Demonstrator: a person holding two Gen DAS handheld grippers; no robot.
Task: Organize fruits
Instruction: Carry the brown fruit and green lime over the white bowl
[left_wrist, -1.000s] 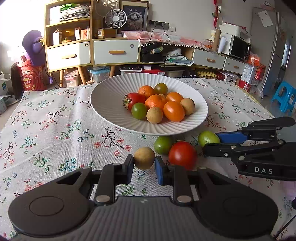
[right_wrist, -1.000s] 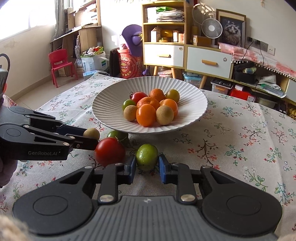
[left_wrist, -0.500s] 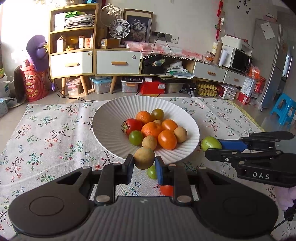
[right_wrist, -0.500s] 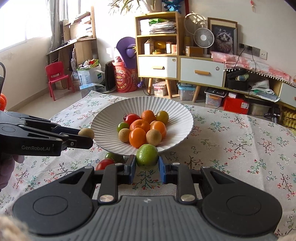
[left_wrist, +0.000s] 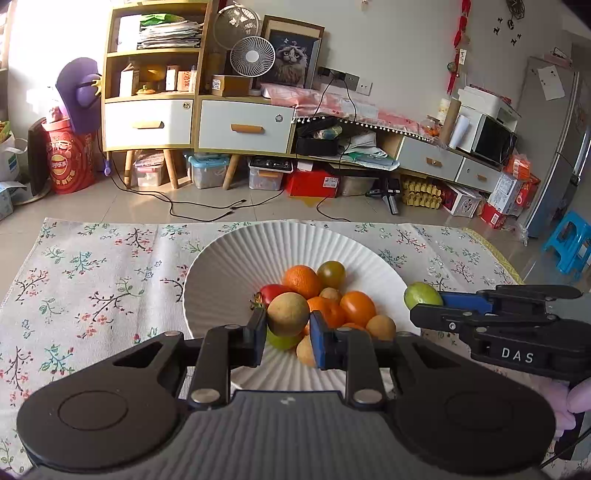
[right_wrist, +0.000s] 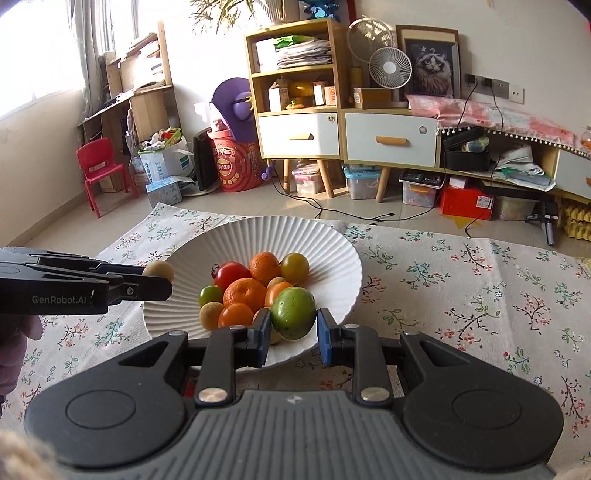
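Mid-carry, both loads above the ribbed white ceramic plate (right_wrist: 343, 258) on the floral-cloth worktop (right_wrist: 480, 288): left tool (left_wrist: 288, 329) clamped a round tan fruit (left_wrist: 288, 314), right tool (right_wrist: 291, 329) clamped a round green fruit (right_wrist: 293, 307); next move likely needed lowering, then releasing among the piled fruit.
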